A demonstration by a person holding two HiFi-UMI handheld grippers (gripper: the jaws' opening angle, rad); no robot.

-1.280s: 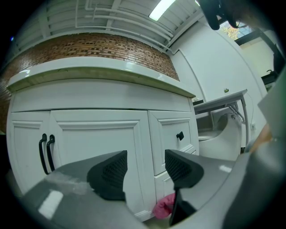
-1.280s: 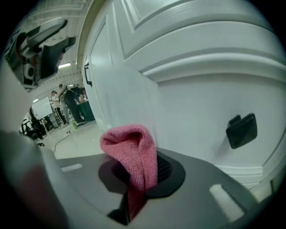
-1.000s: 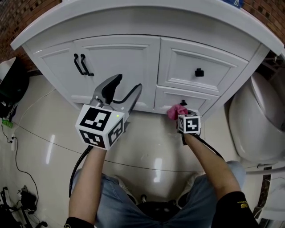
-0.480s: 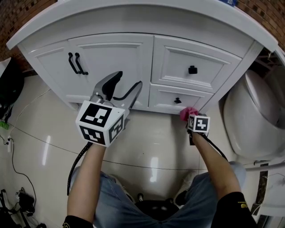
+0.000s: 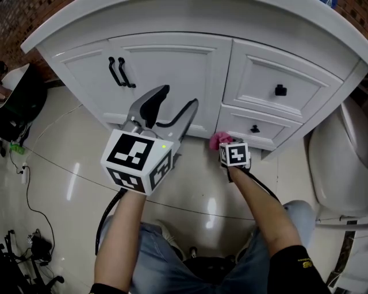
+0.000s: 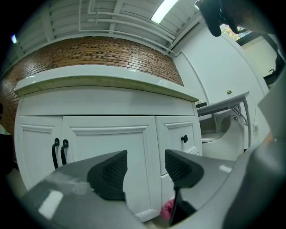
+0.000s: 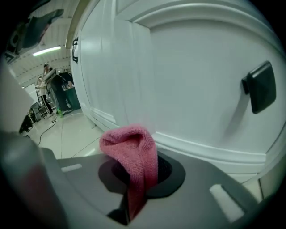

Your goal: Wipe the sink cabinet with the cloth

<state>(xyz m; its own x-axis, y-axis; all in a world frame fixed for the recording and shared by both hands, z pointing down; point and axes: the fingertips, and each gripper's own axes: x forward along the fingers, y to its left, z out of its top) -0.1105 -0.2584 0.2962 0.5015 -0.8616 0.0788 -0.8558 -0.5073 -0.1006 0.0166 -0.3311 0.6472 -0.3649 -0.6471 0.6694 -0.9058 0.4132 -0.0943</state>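
Shiny tile floor (image 5: 63,166), white sink cabinet (image 5: 172,69) up front. Right gripper (image 5: 225,144) clamped on pink cloth (image 5: 218,139), down by the cabinet's bottom edge under the lower drawer (image 5: 270,127) — looks soft, light, floppy, so better pinched on a thick fold. Left gripper (image 5: 177,100) gaping, empty.

Glossy pale tiled floor (image 5: 69,172) with light glints, red brick wall (image 6: 103,51) at the far side, ceiling strip light (image 6: 163,10), white rounded fixture (image 5: 339,166) right, black cables (image 5: 33,250) near left.
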